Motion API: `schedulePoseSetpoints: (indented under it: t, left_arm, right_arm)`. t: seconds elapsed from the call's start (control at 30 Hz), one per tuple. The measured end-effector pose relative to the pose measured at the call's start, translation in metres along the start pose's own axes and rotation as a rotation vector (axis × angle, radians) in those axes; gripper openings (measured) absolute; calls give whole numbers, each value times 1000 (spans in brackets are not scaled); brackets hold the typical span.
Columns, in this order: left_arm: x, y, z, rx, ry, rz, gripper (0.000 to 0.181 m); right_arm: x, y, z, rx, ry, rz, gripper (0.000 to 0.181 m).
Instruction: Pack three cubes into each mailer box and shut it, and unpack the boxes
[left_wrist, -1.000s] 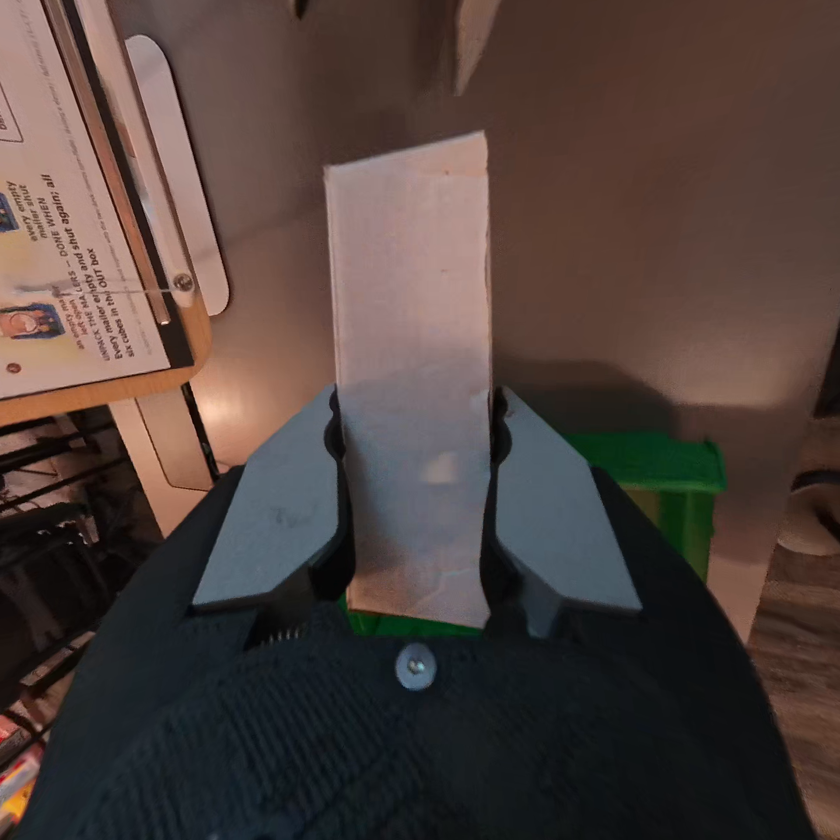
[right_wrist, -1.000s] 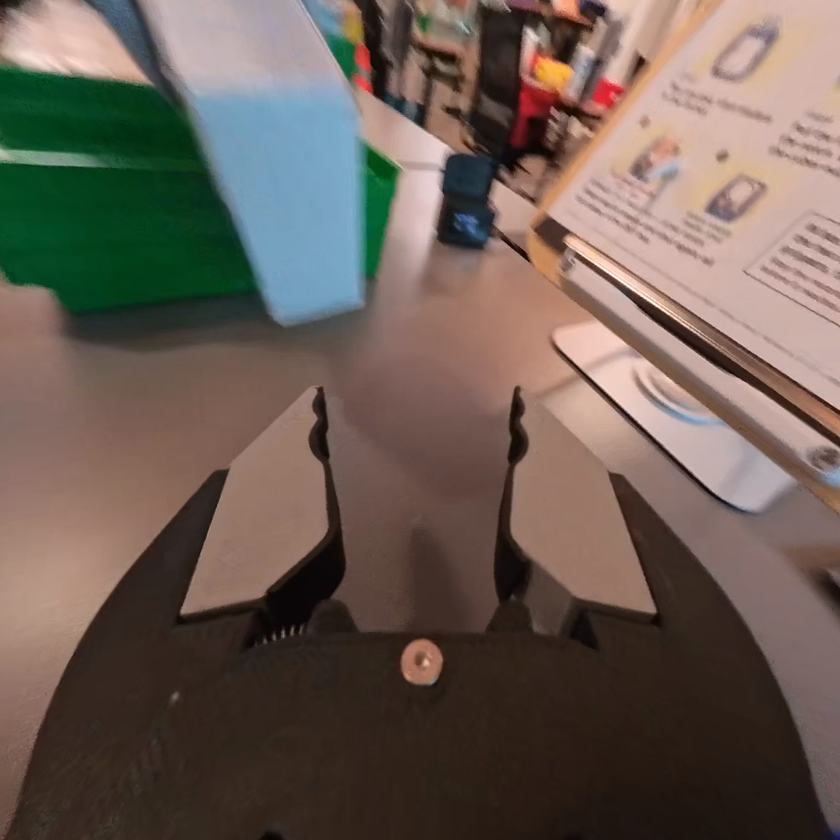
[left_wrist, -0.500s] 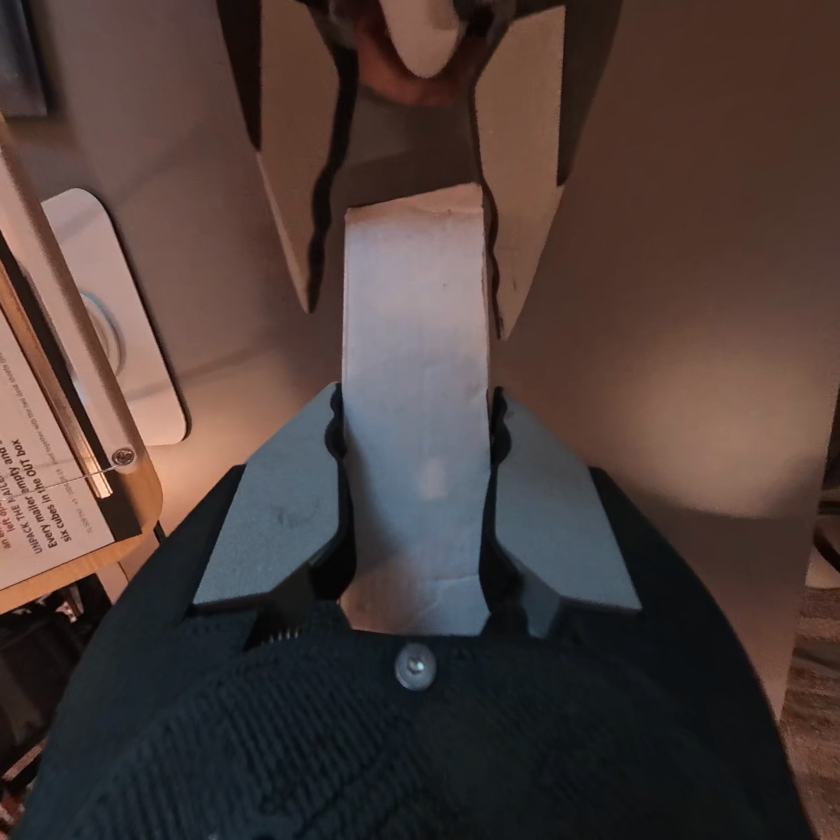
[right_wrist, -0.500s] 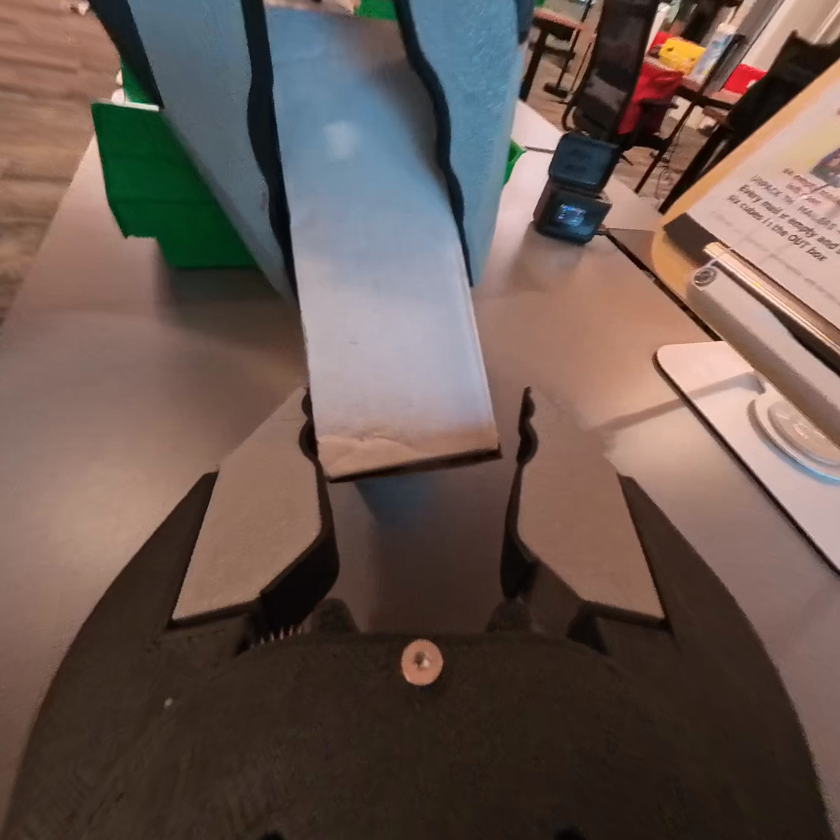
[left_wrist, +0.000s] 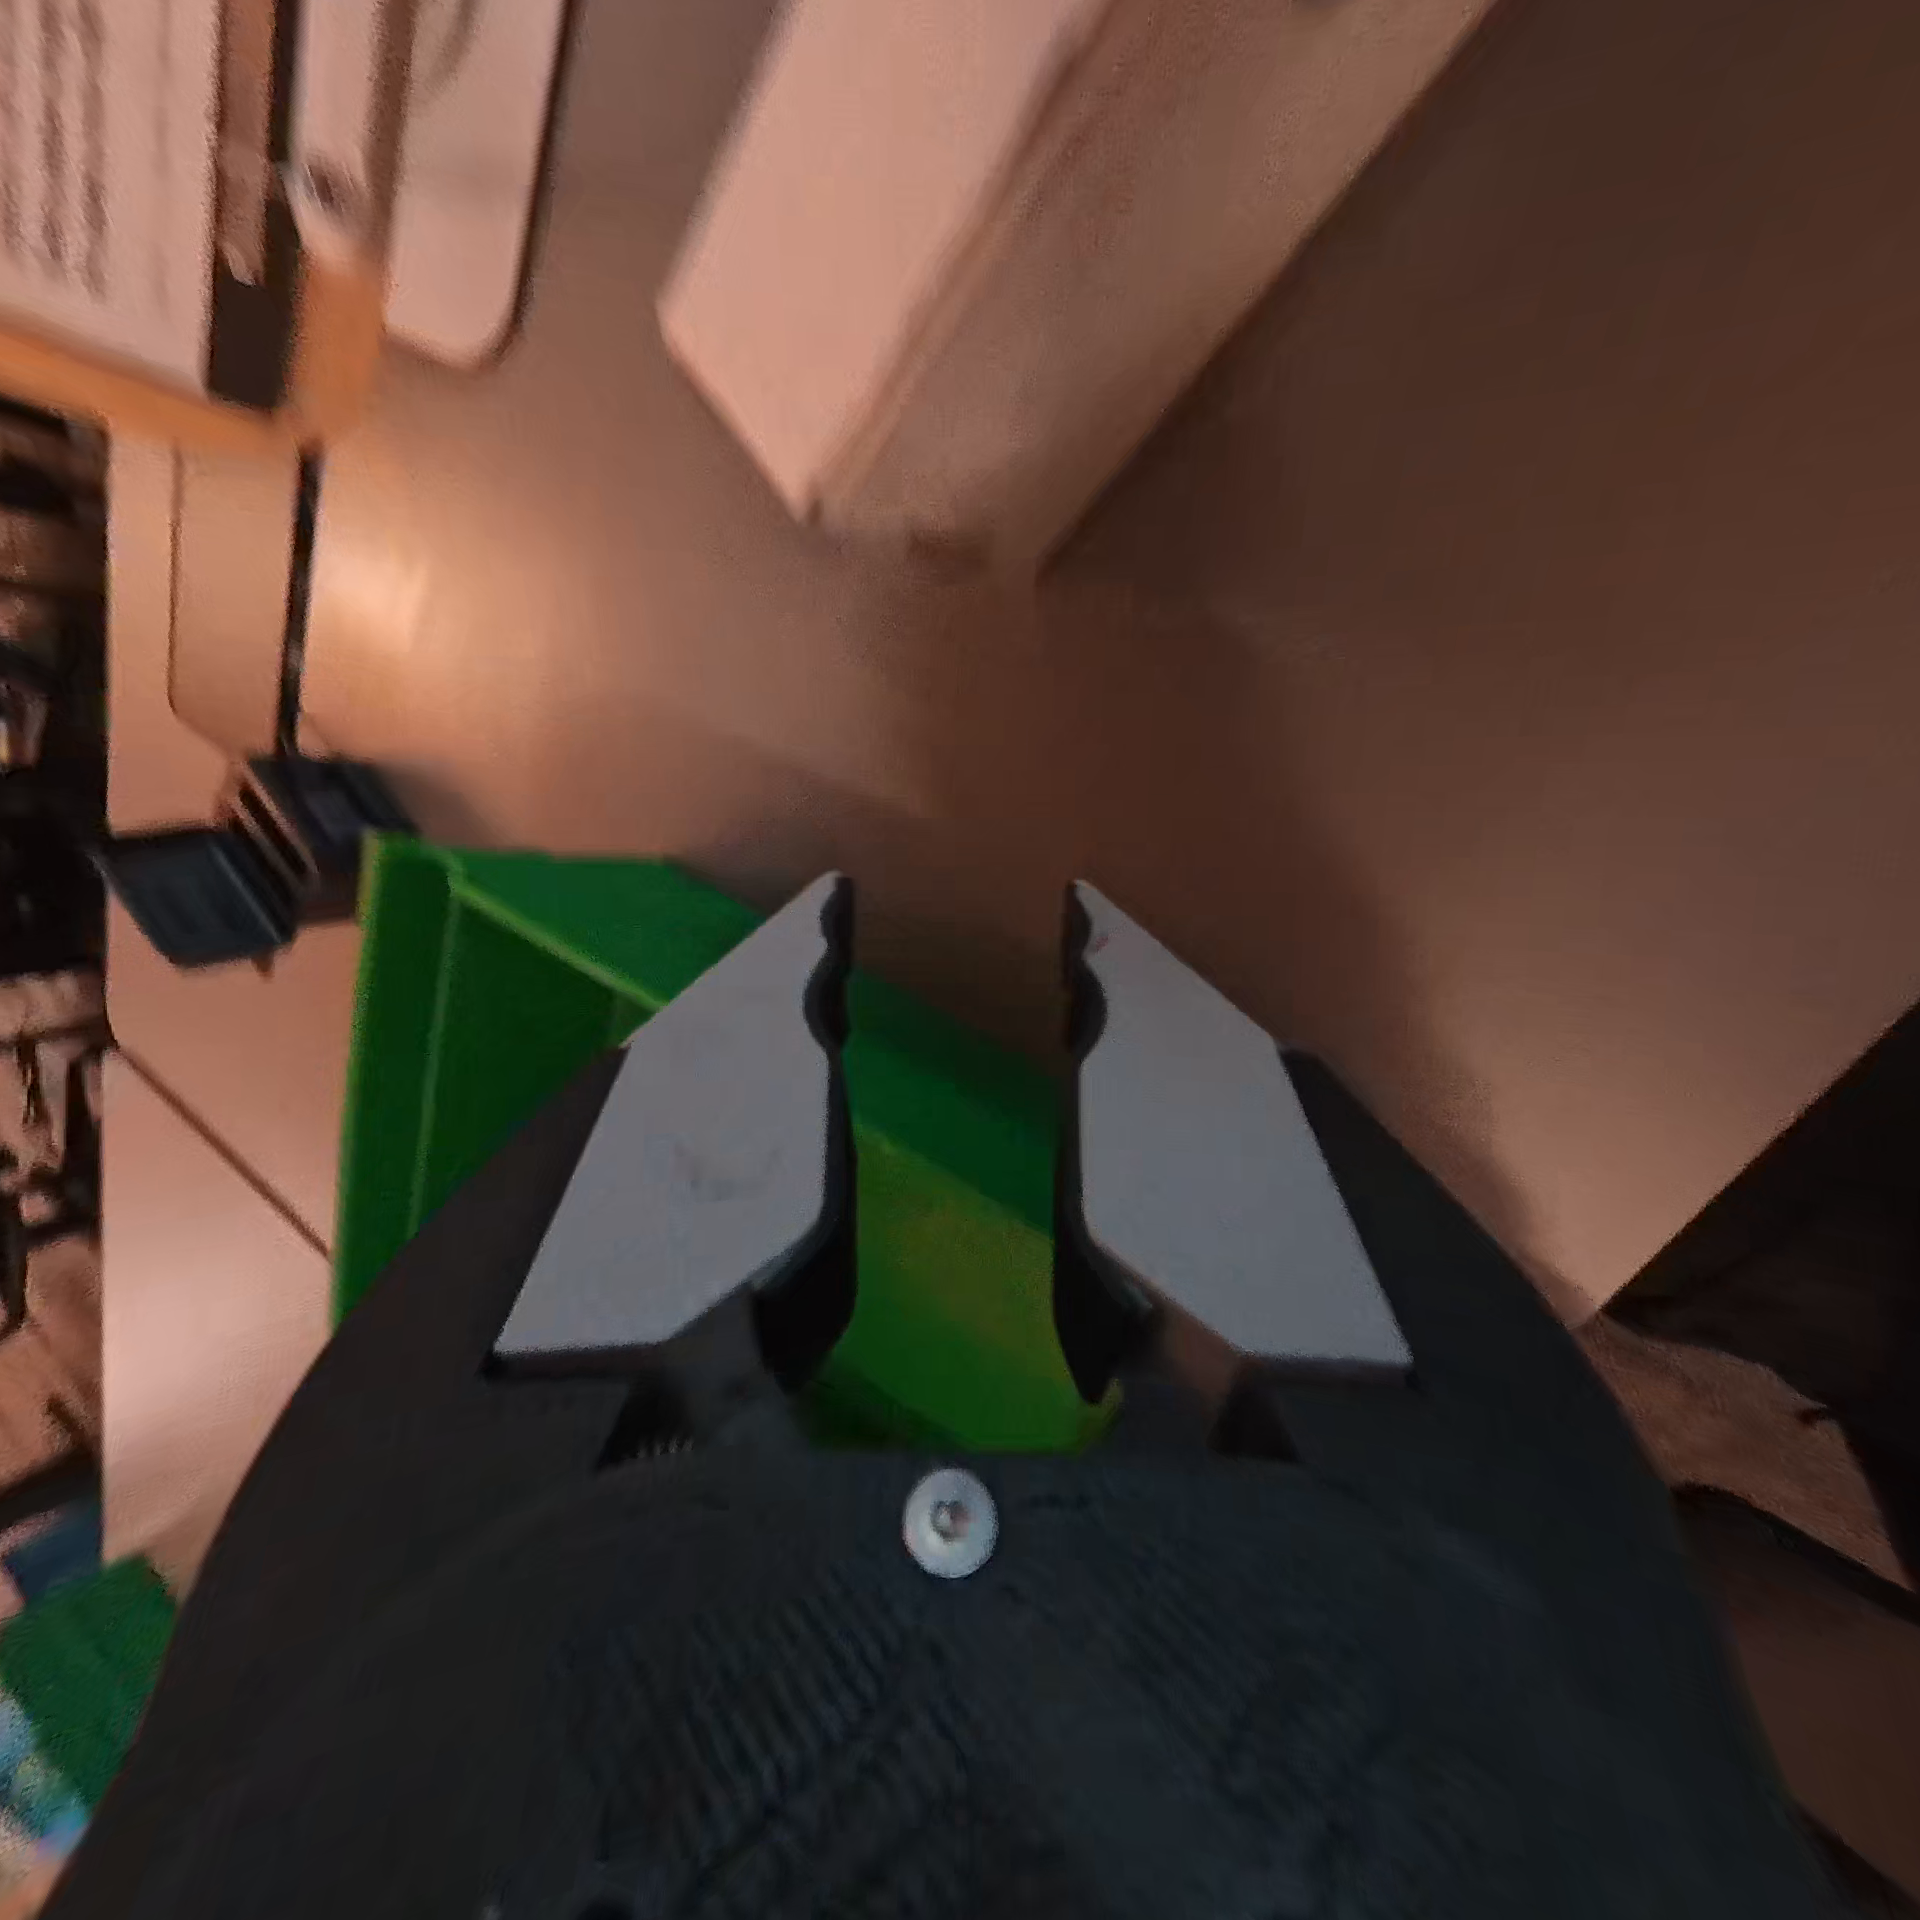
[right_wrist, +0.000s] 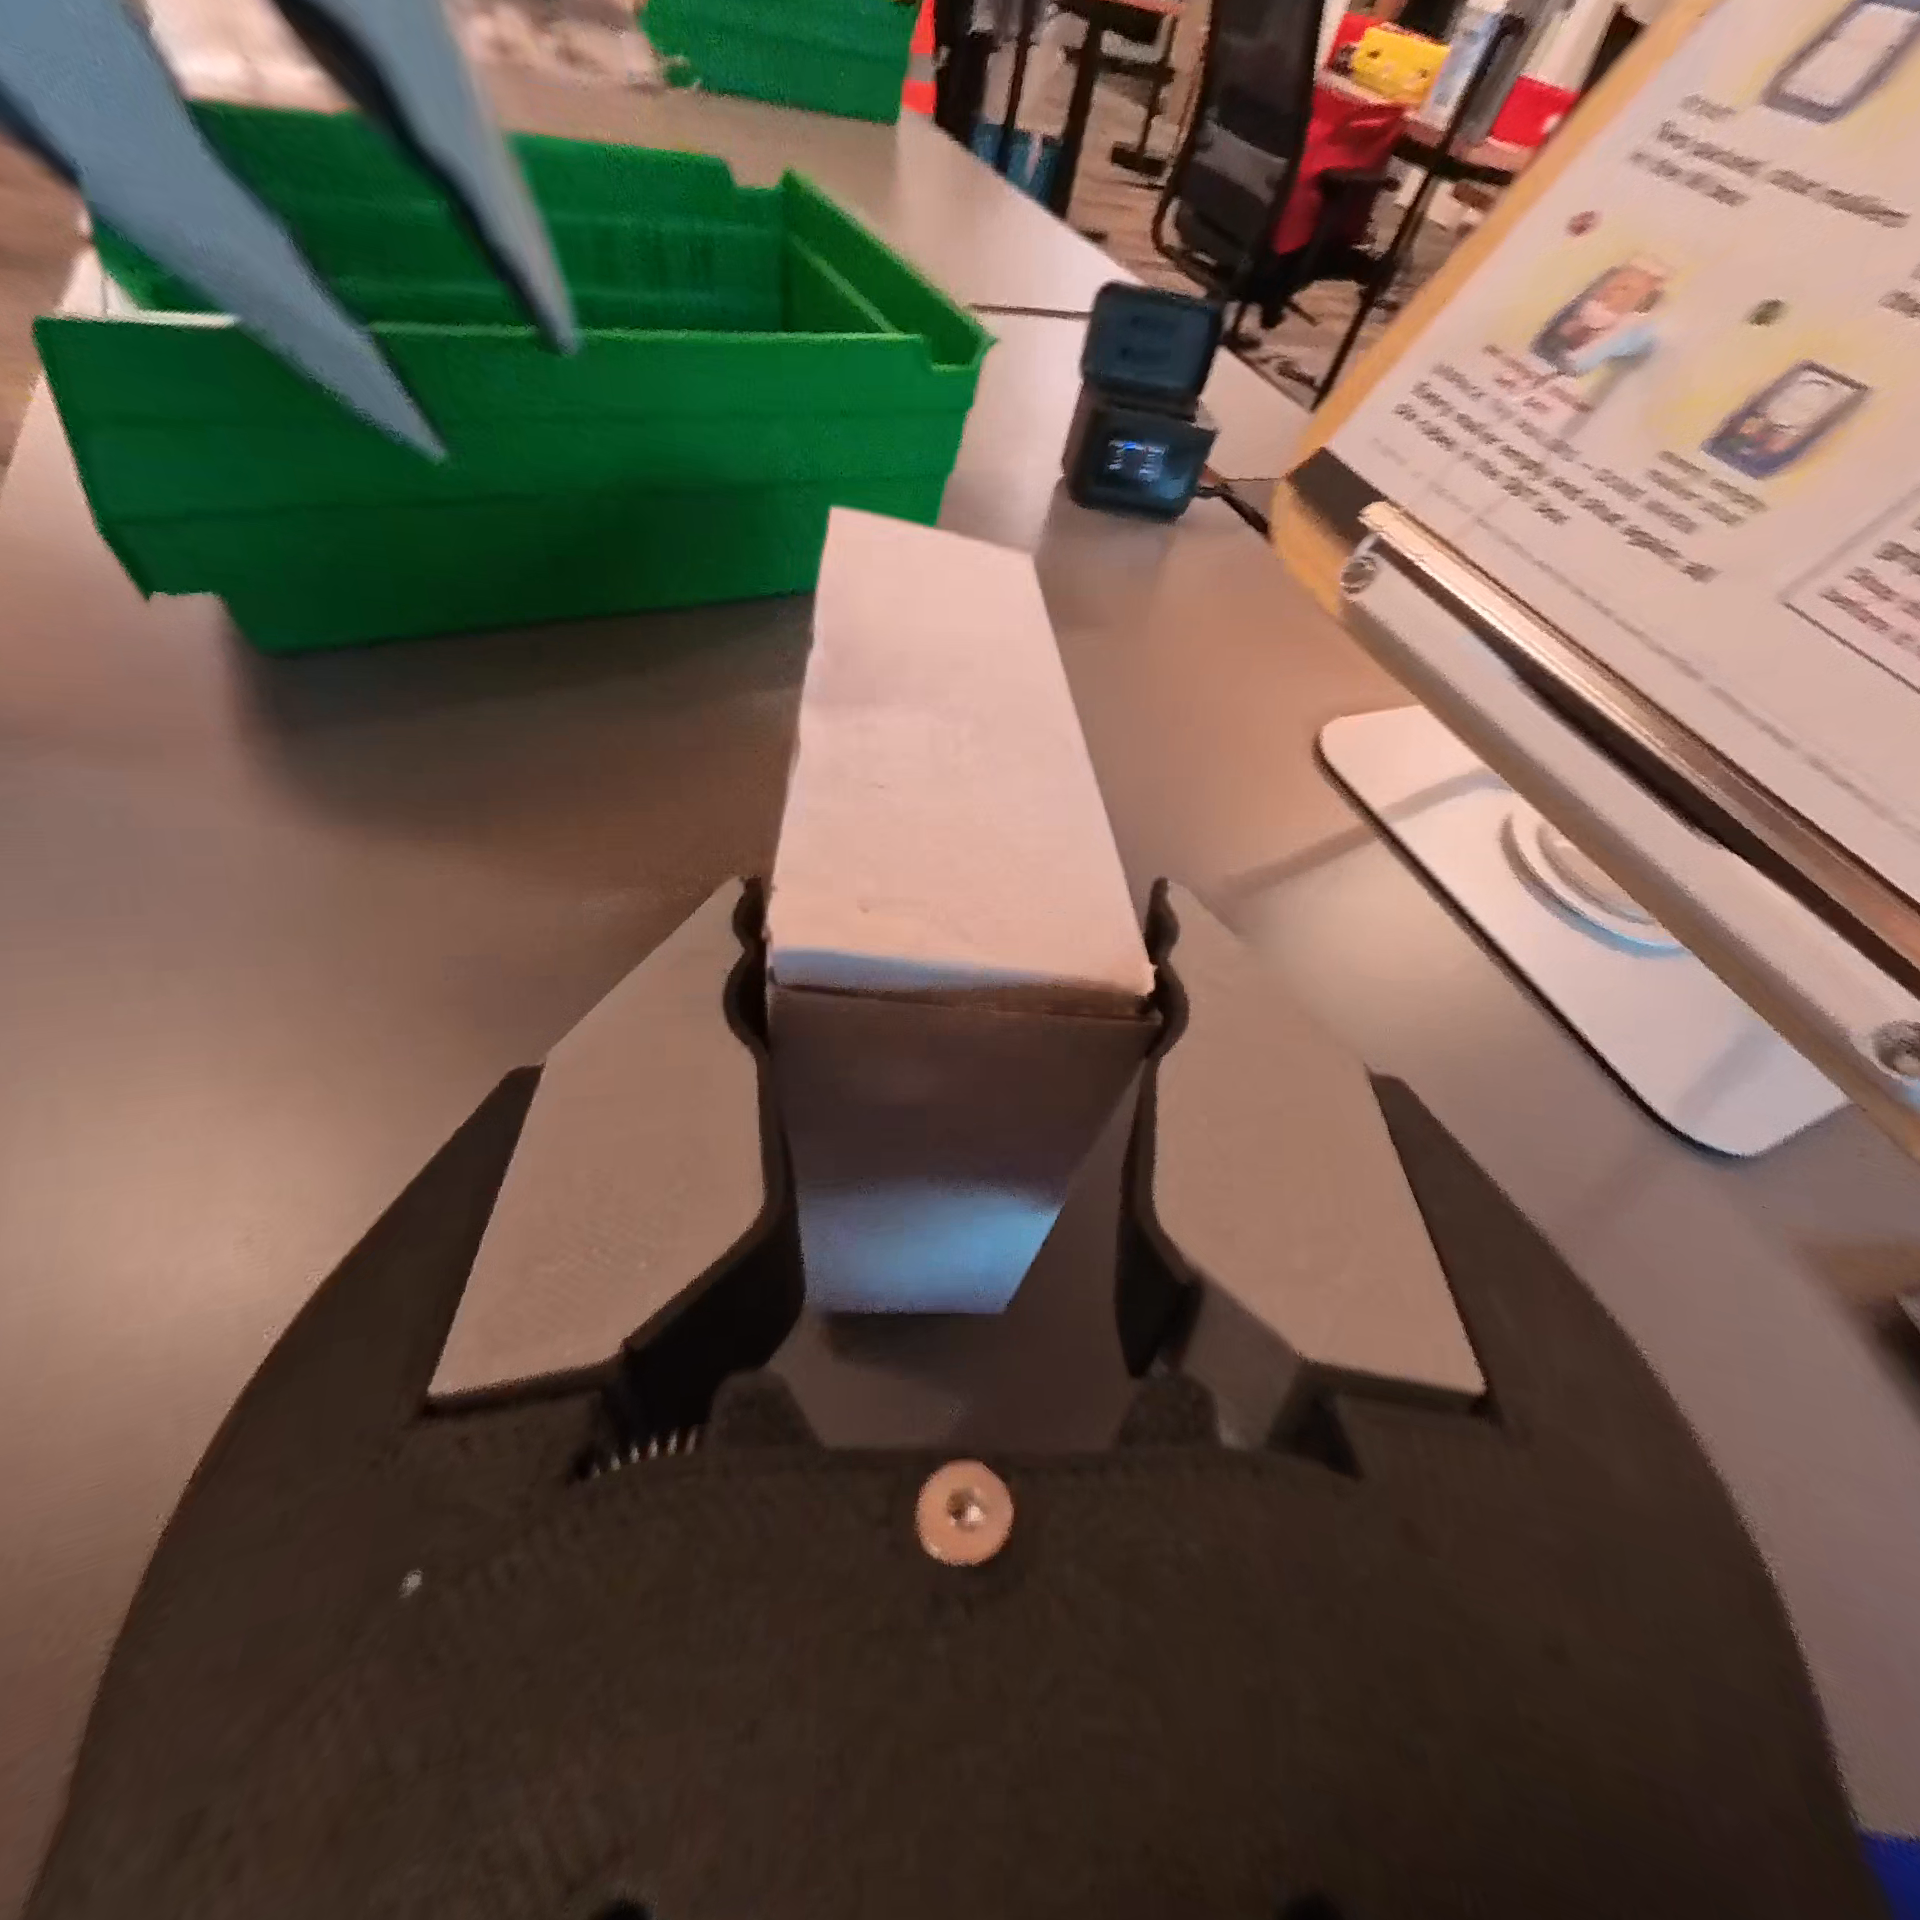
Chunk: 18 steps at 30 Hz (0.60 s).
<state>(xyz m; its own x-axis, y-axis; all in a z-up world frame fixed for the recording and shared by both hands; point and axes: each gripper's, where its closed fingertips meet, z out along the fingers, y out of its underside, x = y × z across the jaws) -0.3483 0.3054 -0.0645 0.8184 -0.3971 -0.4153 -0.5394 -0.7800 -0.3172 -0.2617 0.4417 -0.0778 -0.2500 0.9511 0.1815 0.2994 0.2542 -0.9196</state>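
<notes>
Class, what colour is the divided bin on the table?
Green bin; clearest in the right wrist view.

This looks like a lab or open office workspace. A long grey tabletop (right_wrist: 312, 831) carries a green plastic divided bin (right_wrist: 582, 416), a small black cube-shaped camera (right_wrist: 1143, 416) on a cable, and a laminated instruction sheet on a tilted wooden stand (right_wrist: 1662, 416). Behind stand a black office chair (right_wrist: 1247, 156), further desks and bright clutter.

blurred: instruction board (left_wrist: 94, 156) | hidden: green bin (left_wrist: 499, 1039) partly behind left hand-held gripper (left_wrist: 951, 914)
</notes>
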Motion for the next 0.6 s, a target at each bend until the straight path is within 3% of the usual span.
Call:
schedulePoseSetpoints:
  t: [0.07, 0.13, 0.37, 0.53, 0.6]
  left_arm:
    - [9, 36, 11, -106, 5, -24, 34]
    - [-1, 57, 18, -148, -71, -40, 0]
    - [-28, 69, 20, -125, -198, -43, 0]
    - [-40, 83, 15, -167, -199, -101, 1]
    - [-33, 68, 7, -111, -192, -120, 23]
  right_arm:
    - [10, 0, -6, 8, 23, 35, 71]
    - [16, 4, -8, -2, 38, 44, 71]
    - [15, 9, -10, 6, 20, 30, 71]
    - [16, 11, -10, 9, 12, 48, 71]
    - [14, 10, -11, 10, -5, 46, 71]
